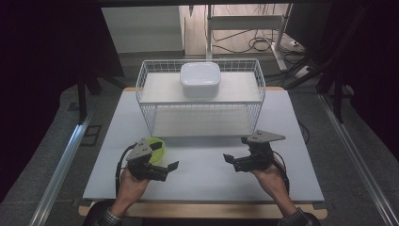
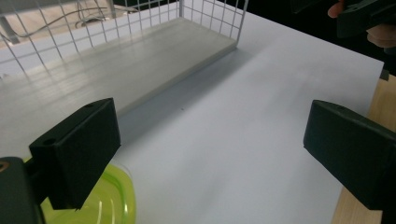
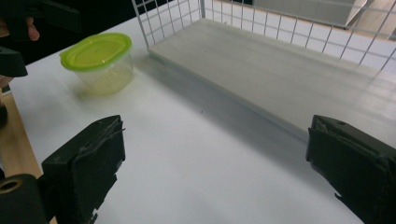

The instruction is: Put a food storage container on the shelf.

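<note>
Holding both grippers low over the table [image 1: 207,160], I have the left gripper [image 1: 167,165] and right gripper [image 1: 231,160] spread wide, both empty. A green-lidded tub [image 1: 157,147] sits upright just beside my left jaws; the rack [image 1: 202,110] stands ahead.

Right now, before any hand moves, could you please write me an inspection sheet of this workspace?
Surface: white table top, bare between the grippers.
Job's things: green-lidded clear container standing upright on the table by the left gripper; white lidded box on the upper shelf of the white wire rack; lower shelf empty.
Clutter: nothing seen.
Grippers: left gripper open, holding nothing; right gripper open, holding nothing.
Cables: a black cable loops from the left gripper; loose cables on the floor behind the table.
Surroundings: dark curtains at both sides, metal rails on the floor.
</note>
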A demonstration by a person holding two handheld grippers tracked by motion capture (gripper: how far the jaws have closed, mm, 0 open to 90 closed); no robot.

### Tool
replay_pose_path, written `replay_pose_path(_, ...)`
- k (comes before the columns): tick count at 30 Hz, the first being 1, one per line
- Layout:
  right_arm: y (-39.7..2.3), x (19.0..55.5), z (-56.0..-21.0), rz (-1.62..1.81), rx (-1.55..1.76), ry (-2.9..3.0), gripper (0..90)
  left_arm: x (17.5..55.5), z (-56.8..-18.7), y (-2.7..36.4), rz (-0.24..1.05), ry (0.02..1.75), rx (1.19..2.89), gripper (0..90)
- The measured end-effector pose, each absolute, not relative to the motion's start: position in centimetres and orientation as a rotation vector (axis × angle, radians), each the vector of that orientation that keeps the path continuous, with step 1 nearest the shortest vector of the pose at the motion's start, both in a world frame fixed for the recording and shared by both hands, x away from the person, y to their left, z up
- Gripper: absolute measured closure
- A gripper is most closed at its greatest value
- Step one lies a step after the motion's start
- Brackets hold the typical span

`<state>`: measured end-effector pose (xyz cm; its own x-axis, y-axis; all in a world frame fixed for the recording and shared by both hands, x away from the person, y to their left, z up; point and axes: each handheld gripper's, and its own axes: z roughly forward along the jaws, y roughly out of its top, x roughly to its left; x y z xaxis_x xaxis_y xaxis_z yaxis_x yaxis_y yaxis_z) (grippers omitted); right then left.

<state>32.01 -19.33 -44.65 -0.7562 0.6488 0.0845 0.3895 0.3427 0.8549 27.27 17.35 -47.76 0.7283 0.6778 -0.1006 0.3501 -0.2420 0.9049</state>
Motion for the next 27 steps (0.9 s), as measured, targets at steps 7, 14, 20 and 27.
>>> replay_pose_path(7,-19.9,31.0,-46.5,1.309,0.912,2.354,4.0,26.6,-48.8,17.1,0.386,0.784,1.891,3.0)
replay_pose_path(14,-20.3,30.3,-47.6,1.284,0.913,2.356,4.1,26.2,-49.7,17.4,0.390,0.807,1.913,2.9)
replay_pose_path(20,-20.2,30.1,-48.8,1.229,0.929,2.397,4.1,26.2,-50.2,17.1,0.393,0.806,1.949,2.9)
replay_pose_path(27,-20.2,30.2,-49.1,1.212,0.933,2.407,4.1,26.4,-50.1,16.9,0.384,0.843,1.972,2.4)
